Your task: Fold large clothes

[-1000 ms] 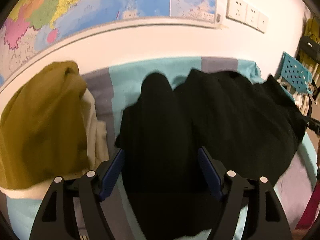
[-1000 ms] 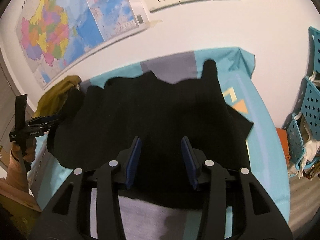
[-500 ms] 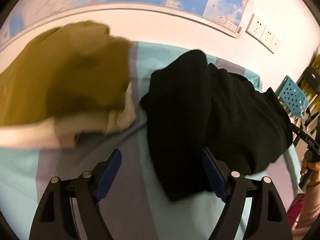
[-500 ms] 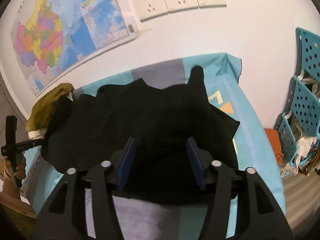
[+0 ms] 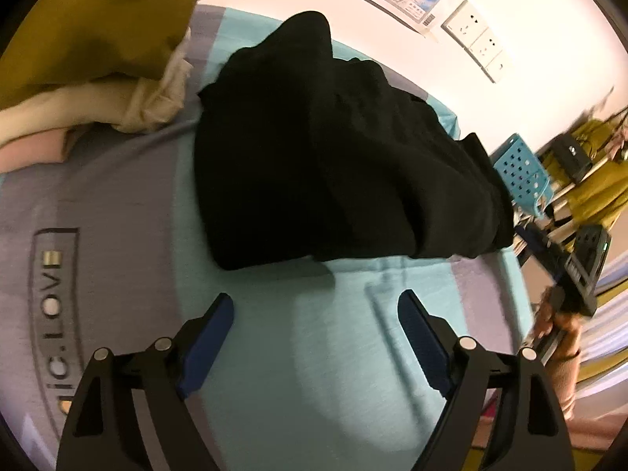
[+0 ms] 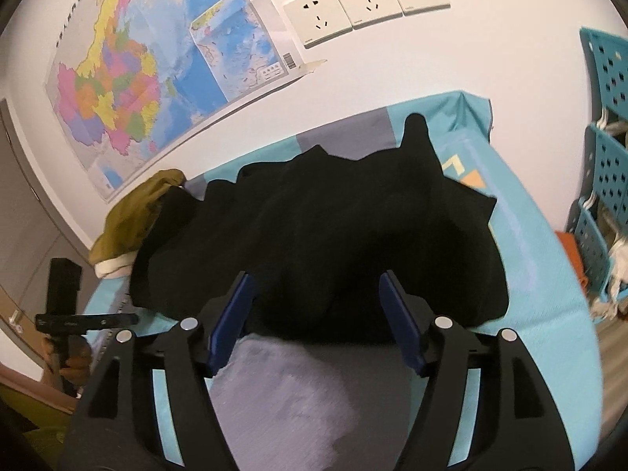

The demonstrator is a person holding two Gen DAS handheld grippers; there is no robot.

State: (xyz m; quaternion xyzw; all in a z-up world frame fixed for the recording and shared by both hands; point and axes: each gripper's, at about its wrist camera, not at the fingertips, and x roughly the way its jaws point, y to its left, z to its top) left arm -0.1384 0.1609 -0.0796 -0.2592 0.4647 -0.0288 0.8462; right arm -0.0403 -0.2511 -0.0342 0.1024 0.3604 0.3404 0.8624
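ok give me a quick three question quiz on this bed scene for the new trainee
1. True or false: the left hand-held gripper has the black fabric garment between its blue pads.
2. What lies beside the black garment, towards the wall: A) a mustard-yellow cloth on a cream one, B) a red pillow, C) a folded towel stack?
3. Fill in: the right hand-held gripper, its jaws opening, points at the garment's near ____.

Key:
1. False; only the teal and grey bedsheet lies between them, and the jaws are opening.
2. A.
3. Edge; the pads stand apart on either side of it, not pressing.
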